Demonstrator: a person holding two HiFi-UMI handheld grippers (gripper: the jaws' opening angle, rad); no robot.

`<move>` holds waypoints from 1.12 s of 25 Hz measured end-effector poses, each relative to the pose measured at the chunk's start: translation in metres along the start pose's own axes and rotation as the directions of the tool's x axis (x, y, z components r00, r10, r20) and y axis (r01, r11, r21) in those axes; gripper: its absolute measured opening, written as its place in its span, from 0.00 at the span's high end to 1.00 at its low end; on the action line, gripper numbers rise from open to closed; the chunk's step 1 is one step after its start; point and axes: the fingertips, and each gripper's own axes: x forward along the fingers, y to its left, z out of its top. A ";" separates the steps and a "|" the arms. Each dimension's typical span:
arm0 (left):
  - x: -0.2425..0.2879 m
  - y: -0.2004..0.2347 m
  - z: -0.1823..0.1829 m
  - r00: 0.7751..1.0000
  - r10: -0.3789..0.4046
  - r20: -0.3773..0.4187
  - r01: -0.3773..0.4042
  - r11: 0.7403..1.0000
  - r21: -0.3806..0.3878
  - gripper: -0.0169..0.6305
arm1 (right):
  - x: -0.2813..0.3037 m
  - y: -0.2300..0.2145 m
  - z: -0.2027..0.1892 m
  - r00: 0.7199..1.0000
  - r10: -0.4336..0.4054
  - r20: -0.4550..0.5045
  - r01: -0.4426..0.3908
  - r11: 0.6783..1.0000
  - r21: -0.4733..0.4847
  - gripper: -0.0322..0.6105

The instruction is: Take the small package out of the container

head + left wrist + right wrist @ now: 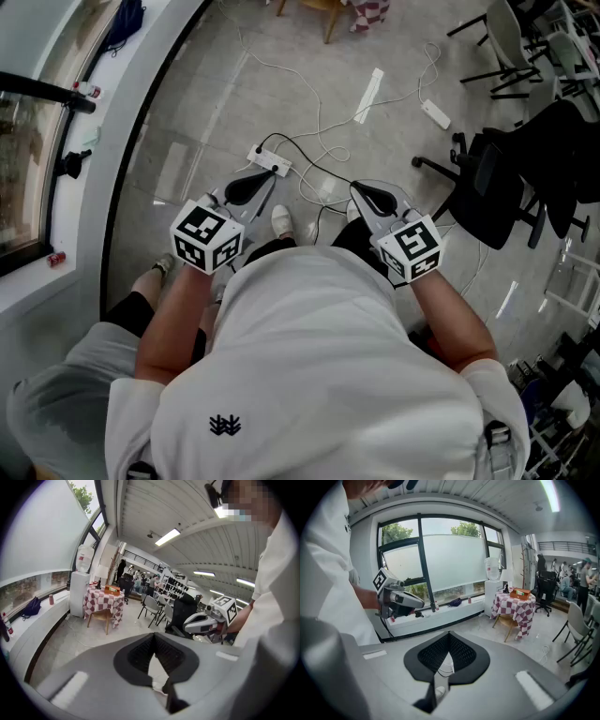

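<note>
No small package and no container shows in any view. I stand on a grey floor and hold both grippers out in front of my body. My left gripper [268, 176] points away over the floor, its jaws closed together with nothing between them [154, 641]. Beside it, my right gripper [360, 193] is held level, and its black pads also meet at the tip with nothing held [449, 639]. Each one shows in the other's view: the right gripper [206, 620] and the left gripper [401, 601].
A white power strip [269, 161] and loose cables [328, 141] lie on the floor just ahead of my feet. A black office chair [506, 187] stands to the right and a window ledge [56, 272] runs along the left. A checkered table [516, 606] with an orange box [519, 593] stands farther off.
</note>
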 end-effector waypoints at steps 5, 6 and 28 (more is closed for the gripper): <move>-0.018 0.005 0.001 0.999 -0.010 0.034 0.009 1.000 0.018 0.89 | 0.019 0.027 0.009 1.000 0.018 -0.020 -0.018 1.000 -0.011 0.95; -0.018 0.006 0.000 0.999 -0.014 0.035 0.013 1.000 0.021 0.89 | 0.022 0.032 0.008 0.999 0.026 -0.027 -0.026 1.000 -0.012 0.95; 0.184 0.120 0.138 0.996 0.054 -0.076 -0.049 0.997 0.063 0.81 | 0.126 -0.220 0.098 0.991 0.120 0.053 -0.122 0.992 0.035 0.90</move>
